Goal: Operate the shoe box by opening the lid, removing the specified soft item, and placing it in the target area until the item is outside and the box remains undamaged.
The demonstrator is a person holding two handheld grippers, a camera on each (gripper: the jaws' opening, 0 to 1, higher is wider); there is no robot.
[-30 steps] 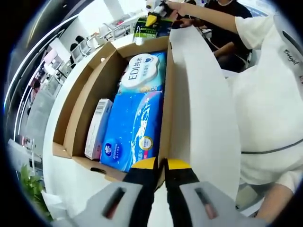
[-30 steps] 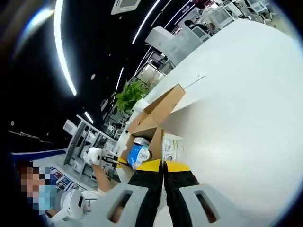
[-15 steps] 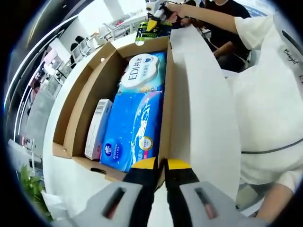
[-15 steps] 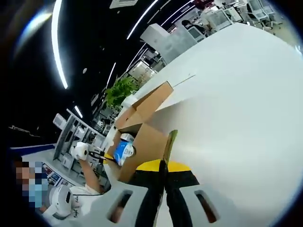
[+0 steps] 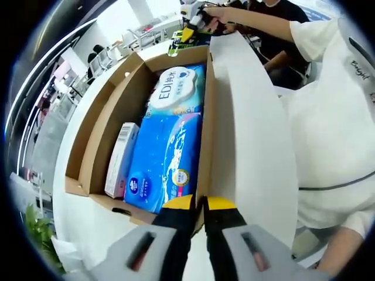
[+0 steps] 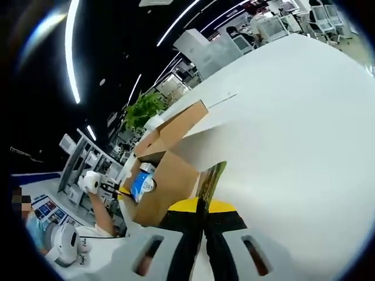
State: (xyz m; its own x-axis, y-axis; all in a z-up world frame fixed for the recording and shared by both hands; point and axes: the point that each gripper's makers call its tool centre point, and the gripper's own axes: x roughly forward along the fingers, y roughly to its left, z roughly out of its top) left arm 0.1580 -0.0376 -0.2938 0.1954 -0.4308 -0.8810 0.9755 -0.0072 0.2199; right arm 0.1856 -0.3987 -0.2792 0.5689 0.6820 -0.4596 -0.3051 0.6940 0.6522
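The cardboard shoe box [image 5: 105, 134] stands open on the white table, its white lid [image 5: 252, 129] swung out to the right. Inside lie a blue tissue pack [image 5: 167, 158], a white EDI tissue pack [image 5: 176, 88] and a small white carton [image 5: 120, 158]. My left gripper [image 5: 200, 205] is shut on the near edge where lid meets box wall. At the box's far end my right gripper [image 5: 188, 30] holds a flat green soft pack [image 5: 174, 44]. In the right gripper view that gripper [image 6: 202, 206] is shut on the green pack [image 6: 210, 175], above the table and beside the box [image 6: 170, 181].
The white table [image 6: 293, 117] stretches wide to the right of the box. A person in a white shirt [image 5: 334, 117] stands close along the lid side. A green plant [image 6: 140, 108] and shelving stand beyond the table's far end.
My right gripper has drawn the green pack up and away from the box's far end. The left gripper and the box have stayed still.
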